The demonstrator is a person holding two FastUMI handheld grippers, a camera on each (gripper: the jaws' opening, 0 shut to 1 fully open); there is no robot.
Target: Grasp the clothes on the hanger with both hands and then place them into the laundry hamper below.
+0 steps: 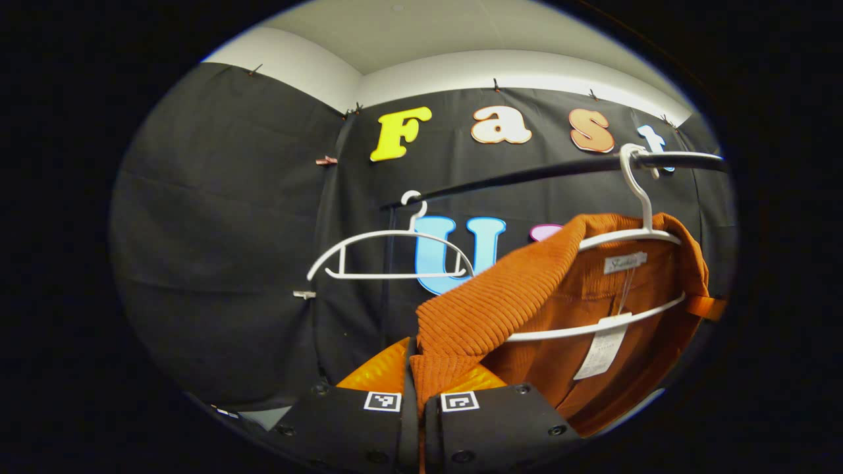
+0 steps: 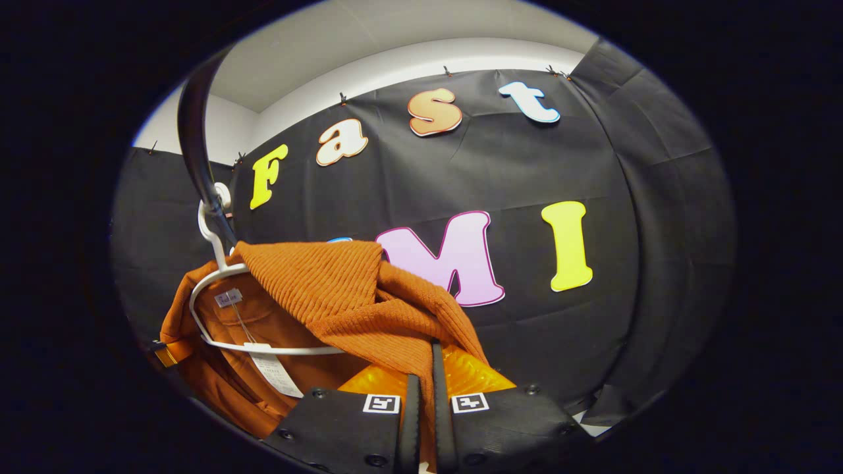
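Both the left gripper (image 1: 419,368) and right gripper (image 2: 421,368) are clamped on the rust-orange ribbed knit garment (image 1: 487,309), half-draped over its white plastic hanger (image 1: 632,237); lift both ends evenly (hamper unseen) to clear the hanger.

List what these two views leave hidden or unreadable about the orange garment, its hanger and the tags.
- Lower part of the orange garment: left gripper view, cut off by the image edge and the left gripper.
- Hanger: right gripper view, far arm under draped fabric.
- Paper tag: print too small.
- Fabric between the right gripper fingers: hidden by them.
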